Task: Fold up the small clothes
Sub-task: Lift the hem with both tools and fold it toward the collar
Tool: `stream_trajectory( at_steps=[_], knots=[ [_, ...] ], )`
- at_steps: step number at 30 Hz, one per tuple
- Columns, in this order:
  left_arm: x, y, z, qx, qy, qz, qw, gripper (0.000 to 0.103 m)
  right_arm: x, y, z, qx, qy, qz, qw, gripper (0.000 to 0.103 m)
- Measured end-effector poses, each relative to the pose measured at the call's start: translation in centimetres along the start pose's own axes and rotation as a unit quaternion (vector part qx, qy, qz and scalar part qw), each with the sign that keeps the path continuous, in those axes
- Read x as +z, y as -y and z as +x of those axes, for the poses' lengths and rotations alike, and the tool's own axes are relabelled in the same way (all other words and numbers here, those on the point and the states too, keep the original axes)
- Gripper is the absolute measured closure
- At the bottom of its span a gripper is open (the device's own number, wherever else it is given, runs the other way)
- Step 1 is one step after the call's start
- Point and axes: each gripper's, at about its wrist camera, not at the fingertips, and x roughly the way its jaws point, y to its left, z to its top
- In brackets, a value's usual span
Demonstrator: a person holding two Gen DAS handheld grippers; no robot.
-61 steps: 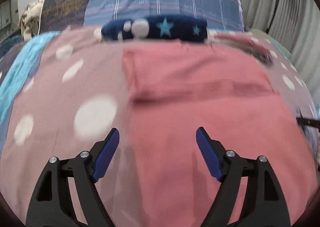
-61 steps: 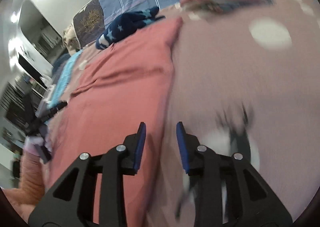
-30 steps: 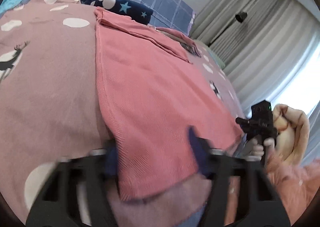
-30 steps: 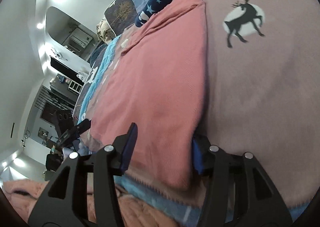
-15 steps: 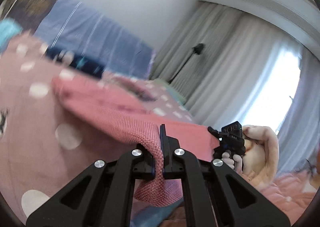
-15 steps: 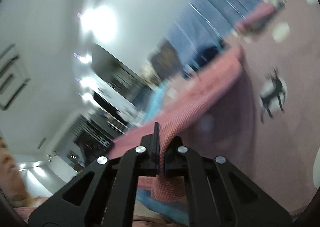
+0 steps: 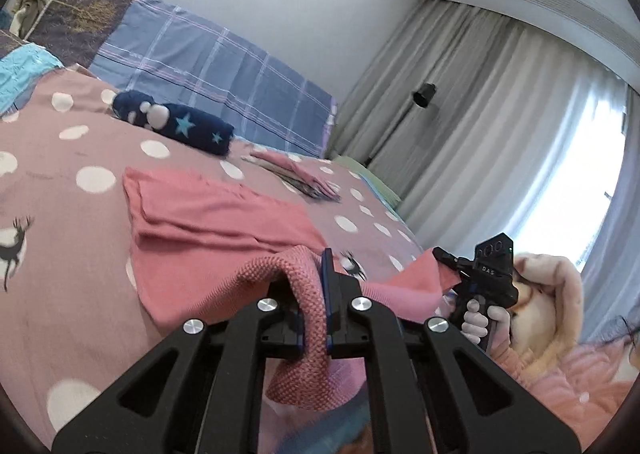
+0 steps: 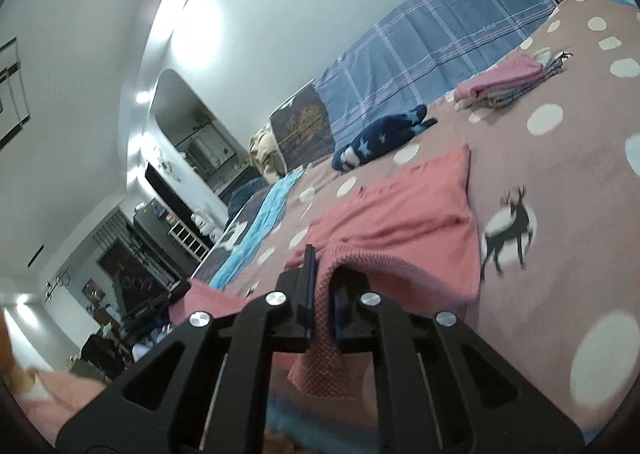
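A pink knit garment (image 7: pixel 208 226) lies on the spotted mauve bedspread (image 7: pixel 60 214); its far end rests flat and folded. My left gripper (image 7: pixel 316 294) is shut on the near left corner of the garment and holds it off the bed. My right gripper (image 8: pixel 322 294) is shut on the near right corner (image 8: pixel 320 358), also lifted; it shows in the left wrist view (image 7: pixel 444 266) still clamping the cloth. The garment (image 8: pixel 400 210) sags between the two grippers.
A navy star-print bundle (image 7: pixel 176 126) lies near the headboard pillows (image 7: pixel 208 66). A folded pink and plaid pile (image 7: pixel 296 174) sits at the far right of the bed. Curtains (image 7: pixel 480 126) hang on the right. Blue bedding (image 8: pixel 264 222) lies along the left edge.
Both grippers closed on the near corners of the pink garment and lifted them off the bed. The near edge now hangs raised, carried toward the far end.
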Motion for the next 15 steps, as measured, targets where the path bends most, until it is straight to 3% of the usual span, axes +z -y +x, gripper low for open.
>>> stream_trajectory(
  at_steps=[9,15],
  knots=[
    [7.3,-4.7,7.0,0.052,-0.012,0.003,0.9985,0.097,8.3,3.3,9.1,-0.048,-0.003,0.018,0.999,0.093],
    [10.2,-10.7,14.3,0.119,-0.041,-0.009,0.9920,0.097,11.3,7.9,16.9,-0.105,-0.032,0.028,0.994,0.093]
  ],
)
